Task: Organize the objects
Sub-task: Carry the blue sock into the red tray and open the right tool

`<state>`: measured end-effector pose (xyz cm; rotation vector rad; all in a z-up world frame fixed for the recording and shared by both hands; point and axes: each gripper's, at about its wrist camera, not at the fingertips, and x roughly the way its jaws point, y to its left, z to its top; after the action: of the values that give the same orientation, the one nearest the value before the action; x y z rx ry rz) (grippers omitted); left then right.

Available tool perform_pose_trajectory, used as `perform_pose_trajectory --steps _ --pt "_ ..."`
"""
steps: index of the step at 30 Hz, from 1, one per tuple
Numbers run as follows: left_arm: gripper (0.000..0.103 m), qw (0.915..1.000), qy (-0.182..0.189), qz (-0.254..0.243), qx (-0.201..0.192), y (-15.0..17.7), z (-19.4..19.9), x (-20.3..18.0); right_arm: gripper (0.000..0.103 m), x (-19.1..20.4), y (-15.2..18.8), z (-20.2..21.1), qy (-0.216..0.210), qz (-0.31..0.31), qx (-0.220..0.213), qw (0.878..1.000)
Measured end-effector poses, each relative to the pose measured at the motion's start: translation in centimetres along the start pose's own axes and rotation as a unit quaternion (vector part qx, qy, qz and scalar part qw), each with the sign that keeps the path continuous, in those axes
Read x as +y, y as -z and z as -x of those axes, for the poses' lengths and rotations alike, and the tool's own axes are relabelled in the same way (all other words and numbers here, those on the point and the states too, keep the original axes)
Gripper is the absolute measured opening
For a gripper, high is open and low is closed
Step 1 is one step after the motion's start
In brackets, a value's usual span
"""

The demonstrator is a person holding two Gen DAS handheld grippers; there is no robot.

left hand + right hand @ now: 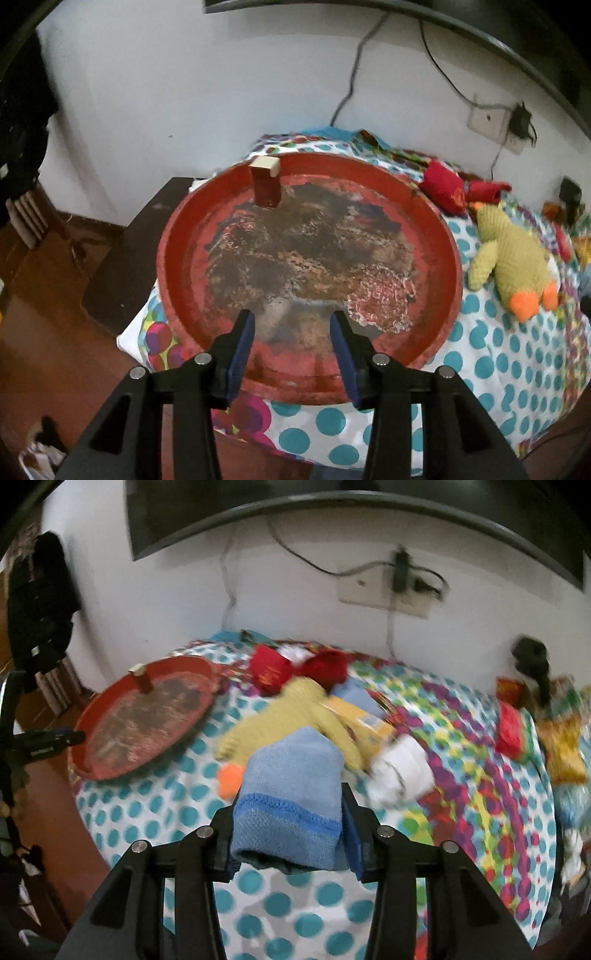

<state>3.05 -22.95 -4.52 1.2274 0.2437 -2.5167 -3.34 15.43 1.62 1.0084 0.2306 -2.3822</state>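
A worn round red tray (177, 236) fills the middle of the left wrist view, with a small red box (264, 182) standing upright near its far rim. My left gripper (291, 325) hovers over the tray's near edge, open, with nothing between its blue pads. In the right wrist view my right gripper (290, 805) is shut on a folded light blue cloth (291, 775), held above the dotted tablecloth (295, 904). The same tray (92, 760) lies at the left of that view, with the box (142, 681) on it.
A yellow knitted toy with orange feet (513, 254) lies right of the tray. Red knitted items (295, 668), a yellow box (365, 720), a white bundle (402, 771) and colourful packets (561, 746) crowd the table's far and right side. A wall socket with cables (402, 587) is behind.
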Motion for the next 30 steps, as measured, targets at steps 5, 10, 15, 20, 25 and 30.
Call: perform_pose_trajectory --steps 5,10,15,20,25,30 --pt "0.045 0.9988 -0.034 0.028 -0.024 0.2 1.4 1.6 0.042 4.6 -3.6 -1.0 -0.036 0.042 0.003 0.998" --pt "0.047 0.9975 -0.043 0.051 -0.024 0.6 1.1 3.2 0.042 7.7 -6.9 -4.2 -0.074 0.064 0.018 0.995" --pt "0.047 0.9975 -0.036 0.057 -0.022 0.7 0.9 4.4 0.042 10.9 -10.9 -9.3 -0.108 0.082 0.037 0.990" --pt "0.047 0.9962 -0.043 0.074 -0.016 0.9 0.2 6.0 0.042 13.3 -14.4 -15.7 -0.114 0.093 0.070 0.987" --pt "0.047 0.9954 -0.046 0.083 -0.014 0.9 -0.4 7.0 0.043 14.6 -16.2 -21.2 -0.103 0.106 0.102 0.984" --pt "0.047 0.9954 -0.033 0.090 -0.002 1.0 -1.4 7.6 0.043 16.7 -17.4 -25.6 -0.078 0.126 0.121 0.982"
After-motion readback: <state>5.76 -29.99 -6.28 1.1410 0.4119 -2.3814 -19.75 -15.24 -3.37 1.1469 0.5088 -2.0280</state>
